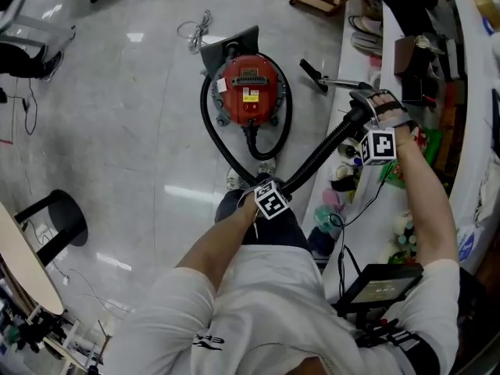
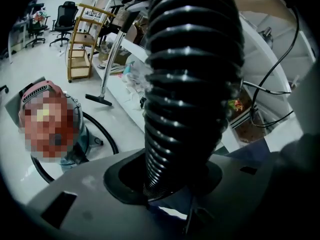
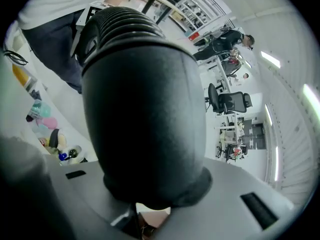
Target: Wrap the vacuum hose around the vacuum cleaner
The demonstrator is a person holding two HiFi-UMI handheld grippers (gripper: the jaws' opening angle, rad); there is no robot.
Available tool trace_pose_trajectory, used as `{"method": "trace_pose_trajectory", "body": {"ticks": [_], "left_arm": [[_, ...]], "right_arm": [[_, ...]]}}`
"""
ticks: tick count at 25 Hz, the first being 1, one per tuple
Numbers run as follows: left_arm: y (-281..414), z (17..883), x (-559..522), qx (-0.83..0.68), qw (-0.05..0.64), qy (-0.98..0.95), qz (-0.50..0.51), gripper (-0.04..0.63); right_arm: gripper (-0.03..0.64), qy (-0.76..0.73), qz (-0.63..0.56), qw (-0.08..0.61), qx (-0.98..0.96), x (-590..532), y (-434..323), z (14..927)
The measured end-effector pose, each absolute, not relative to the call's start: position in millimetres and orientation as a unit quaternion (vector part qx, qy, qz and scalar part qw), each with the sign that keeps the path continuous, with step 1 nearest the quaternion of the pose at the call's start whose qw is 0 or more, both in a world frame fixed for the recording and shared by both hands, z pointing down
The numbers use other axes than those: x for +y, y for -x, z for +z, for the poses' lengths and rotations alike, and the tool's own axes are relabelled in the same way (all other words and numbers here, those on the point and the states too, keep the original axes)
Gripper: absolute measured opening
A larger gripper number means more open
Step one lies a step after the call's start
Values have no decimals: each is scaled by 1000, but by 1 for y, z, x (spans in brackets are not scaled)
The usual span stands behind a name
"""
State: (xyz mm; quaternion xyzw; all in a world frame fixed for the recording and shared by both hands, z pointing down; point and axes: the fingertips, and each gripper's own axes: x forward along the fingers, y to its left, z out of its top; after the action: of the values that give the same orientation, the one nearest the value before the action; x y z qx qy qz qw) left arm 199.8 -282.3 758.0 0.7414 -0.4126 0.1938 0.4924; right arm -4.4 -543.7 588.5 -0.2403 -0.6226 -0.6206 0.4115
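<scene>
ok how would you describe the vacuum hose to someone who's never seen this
On the pale floor sits a round red vacuum cleaner. The vacuum hose is the thick black tube curving round its base and up into the left gripper and right gripper. Its ribbed ridges set it apart from the thin pale cord nearby.

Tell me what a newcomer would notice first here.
The red vacuum cleaner stands on the pale floor at top centre of the head view, its black ribbed hose curving round it. The left gripper and right gripper are both clamped on that hose lower down, and it fills each gripper view.
</scene>
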Motion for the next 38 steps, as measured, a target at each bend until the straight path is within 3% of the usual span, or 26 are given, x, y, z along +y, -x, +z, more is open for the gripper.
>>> {"method": "trace_pose_trajectory", "body": {"ticks": [16, 24, 38], "left_arm": [[-165, 810, -413, -451, 544, -694, 140, 181], [-134, 816, -428, -442, 540, -703, 136, 183], [-59, 844, -472, -475, 573, -664, 66, 192]], "right_arm": [[117, 312, -685, 313, -579, -594, 111, 621], [117, 355, -706, 290, -541, -592, 145, 620], [118, 377, -753, 185, -506, -571, 259, 637]]}}
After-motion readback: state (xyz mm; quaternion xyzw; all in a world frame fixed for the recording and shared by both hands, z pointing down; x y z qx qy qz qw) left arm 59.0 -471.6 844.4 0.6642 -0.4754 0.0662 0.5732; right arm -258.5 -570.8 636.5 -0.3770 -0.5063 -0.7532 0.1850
